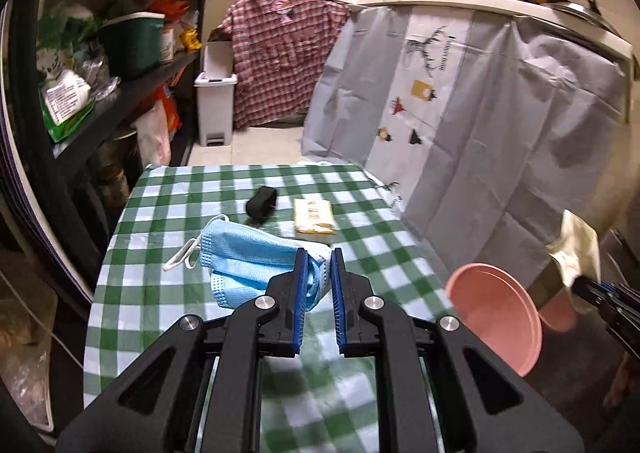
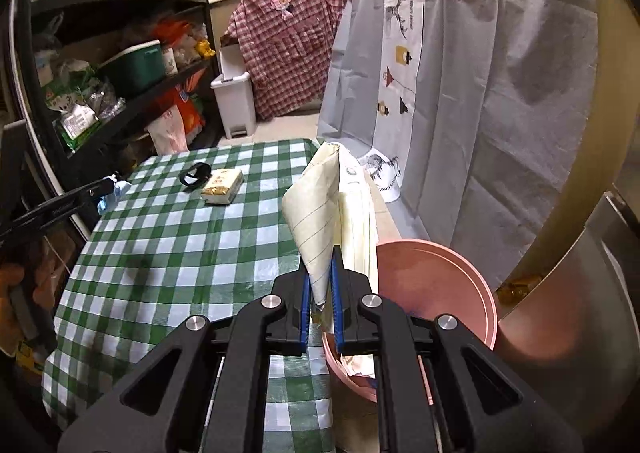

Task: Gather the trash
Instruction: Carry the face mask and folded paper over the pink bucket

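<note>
While tilted downward, both claws (image 1: 319, 273) laden.

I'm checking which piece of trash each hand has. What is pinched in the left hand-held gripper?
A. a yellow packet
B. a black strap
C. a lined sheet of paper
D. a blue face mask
D: in the left wrist view the left hand-held gripper is shut on the blue face mask, while the black strap and yellow packet lie on the checked tablecloth.
</note>
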`<state>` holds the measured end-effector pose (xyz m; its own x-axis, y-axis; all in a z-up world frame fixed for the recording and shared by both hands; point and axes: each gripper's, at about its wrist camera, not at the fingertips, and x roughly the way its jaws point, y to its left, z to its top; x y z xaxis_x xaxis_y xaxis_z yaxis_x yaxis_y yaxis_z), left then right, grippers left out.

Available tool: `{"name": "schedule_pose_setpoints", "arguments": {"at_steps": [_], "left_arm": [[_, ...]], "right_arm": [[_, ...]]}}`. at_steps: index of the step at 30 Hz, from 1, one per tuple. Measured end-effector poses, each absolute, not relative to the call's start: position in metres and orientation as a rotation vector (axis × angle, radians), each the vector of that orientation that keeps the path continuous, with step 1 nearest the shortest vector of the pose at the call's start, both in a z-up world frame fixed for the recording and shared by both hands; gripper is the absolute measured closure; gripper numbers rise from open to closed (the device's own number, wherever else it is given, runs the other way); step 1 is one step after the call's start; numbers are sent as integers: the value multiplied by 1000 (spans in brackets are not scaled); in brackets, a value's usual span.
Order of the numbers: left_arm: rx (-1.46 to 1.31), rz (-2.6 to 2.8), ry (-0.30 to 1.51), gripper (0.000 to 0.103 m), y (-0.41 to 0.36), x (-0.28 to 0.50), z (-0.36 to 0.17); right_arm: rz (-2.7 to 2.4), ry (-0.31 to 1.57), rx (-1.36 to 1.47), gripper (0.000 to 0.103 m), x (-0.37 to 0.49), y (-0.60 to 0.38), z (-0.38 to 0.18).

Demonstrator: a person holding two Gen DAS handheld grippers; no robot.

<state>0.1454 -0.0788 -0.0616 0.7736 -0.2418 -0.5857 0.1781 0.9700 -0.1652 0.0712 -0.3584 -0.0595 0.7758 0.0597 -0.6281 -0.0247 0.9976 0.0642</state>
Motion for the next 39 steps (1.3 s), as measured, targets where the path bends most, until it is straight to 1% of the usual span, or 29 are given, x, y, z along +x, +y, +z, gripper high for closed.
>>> {"name": "schedule_pose_setpoints", "arguments": {"at_steps": [10,17,24,32,39], "left_arm": [[-71,-325,625,91,-133,102,-37],[-45,-415,602,91,-172,95,-26],[-53,-473,631,91,-209,103,-36],[-32,-561,672,91,-260,106,-52],[-10,-618,703,91,-299,114,-65]], "right_arm": [[74,617,84,94,42,-371,-40],[48,602,117,94,38,-387,-34],[41,589,126,94,34,-396,-32],[-24,642,175,94,40,-425,-51],[-50,641,195,94,38,-444,-56]]}}
